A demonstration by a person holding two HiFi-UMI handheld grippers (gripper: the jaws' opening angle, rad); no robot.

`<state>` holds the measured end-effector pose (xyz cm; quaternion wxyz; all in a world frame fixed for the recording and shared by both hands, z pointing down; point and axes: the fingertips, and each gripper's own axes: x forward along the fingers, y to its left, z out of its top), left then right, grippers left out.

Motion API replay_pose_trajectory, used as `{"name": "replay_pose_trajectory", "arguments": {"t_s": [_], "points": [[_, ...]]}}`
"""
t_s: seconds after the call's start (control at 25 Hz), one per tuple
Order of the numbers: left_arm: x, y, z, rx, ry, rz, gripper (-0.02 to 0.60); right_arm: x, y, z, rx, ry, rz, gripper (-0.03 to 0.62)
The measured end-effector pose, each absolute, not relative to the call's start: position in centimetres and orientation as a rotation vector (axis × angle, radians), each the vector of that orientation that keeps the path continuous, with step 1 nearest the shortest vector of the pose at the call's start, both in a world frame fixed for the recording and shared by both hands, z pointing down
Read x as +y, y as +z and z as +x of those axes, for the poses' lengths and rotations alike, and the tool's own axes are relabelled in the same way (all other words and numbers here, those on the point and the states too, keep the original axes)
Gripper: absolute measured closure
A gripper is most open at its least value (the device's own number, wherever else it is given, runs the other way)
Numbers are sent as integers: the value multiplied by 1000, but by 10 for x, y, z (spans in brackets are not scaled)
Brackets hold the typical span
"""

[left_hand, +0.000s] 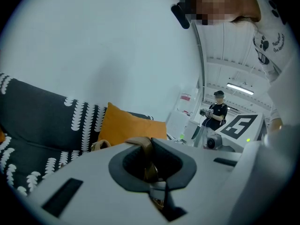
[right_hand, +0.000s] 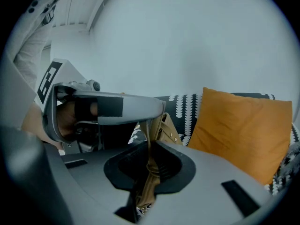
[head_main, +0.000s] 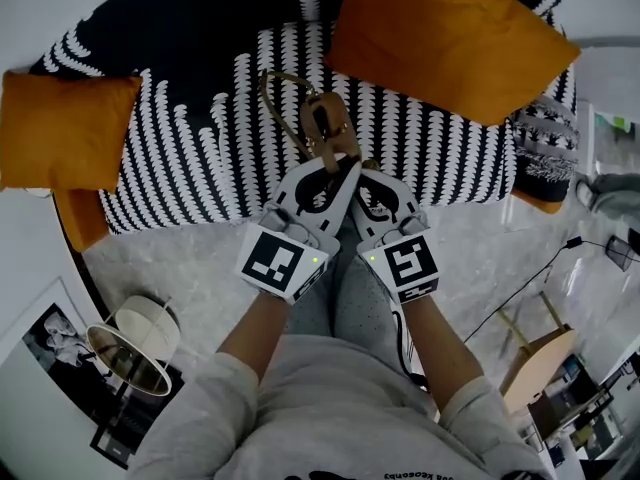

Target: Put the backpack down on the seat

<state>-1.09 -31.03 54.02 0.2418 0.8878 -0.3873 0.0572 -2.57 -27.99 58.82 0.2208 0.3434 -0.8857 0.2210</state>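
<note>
A: Head view, centre: tan leather backpack (head_main: pixel 325 120) hangs over the black-and-white patterned sofa seat (head_main: pixel 200 158).

B: Soft, floppy, probably light; left gripper (head_main: pixel 343 166) and right gripper (head_main: pixel 368 174) each pinch a strap (right_hand: pixel 150 170), the sensible hold.

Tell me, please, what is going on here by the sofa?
A person stands before a black-and-white patterned sofa with a gripper in each hand. The left gripper and the right gripper sit side by side, each shut on the tan straps of a backpack, which is held above the seat between two orange cushions. Whether it already touches the seat is not clear from these views.
</note>
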Motion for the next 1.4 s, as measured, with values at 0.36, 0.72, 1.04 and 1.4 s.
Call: {"name": "replay_pose_trajectory", "arguments": {"t_s": [0.36,0.72,1.04,1.4], "points": [[-311,565,-8,-1026,192,2406,555,-280,612,-24,-2421,661,976,528],[-316,586,-5,-997,229,2398,555,-283,634,-22,-2374,669,992,528],[-326,607,2,-970,265,2382,555,-292,654,-15,-2319,712,1020,528],[-326,637,2,-954,294,2355,555,-292,682,-16,-2273,747,1029,528]]}}
